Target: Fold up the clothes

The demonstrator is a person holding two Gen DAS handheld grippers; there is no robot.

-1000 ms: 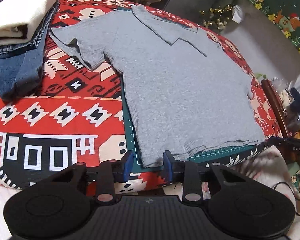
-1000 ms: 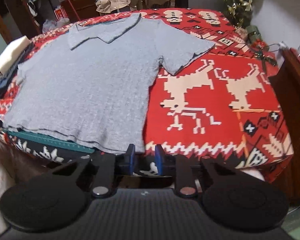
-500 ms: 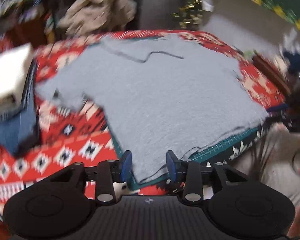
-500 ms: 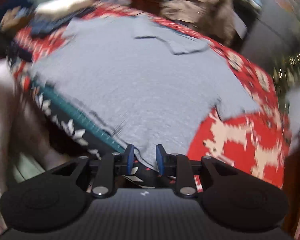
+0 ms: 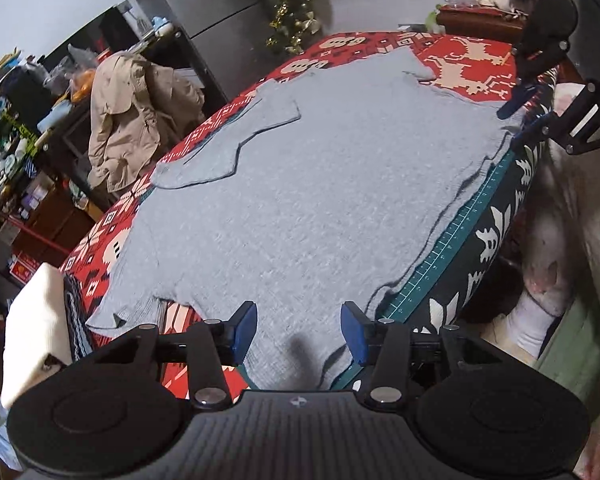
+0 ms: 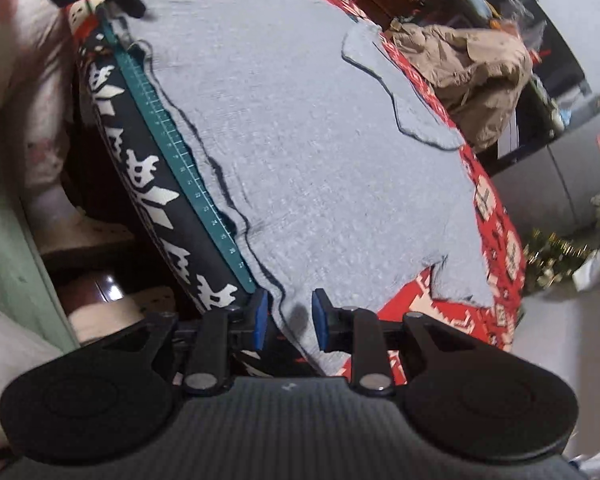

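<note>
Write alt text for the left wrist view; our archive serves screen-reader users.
A grey polo shirt lies flat on a red patterned cloth, its hem corner between the open blue fingers of the left tool. The right tool reaches the far hem corner.

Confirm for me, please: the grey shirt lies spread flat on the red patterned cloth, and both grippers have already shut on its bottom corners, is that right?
Not quite. The grey shirt does lie spread flat on the red patterned cloth, but neither gripper has shut. The left wrist view shows the left gripper open over one bottom corner, and the right wrist view shows the right gripper open around the other.
</note>
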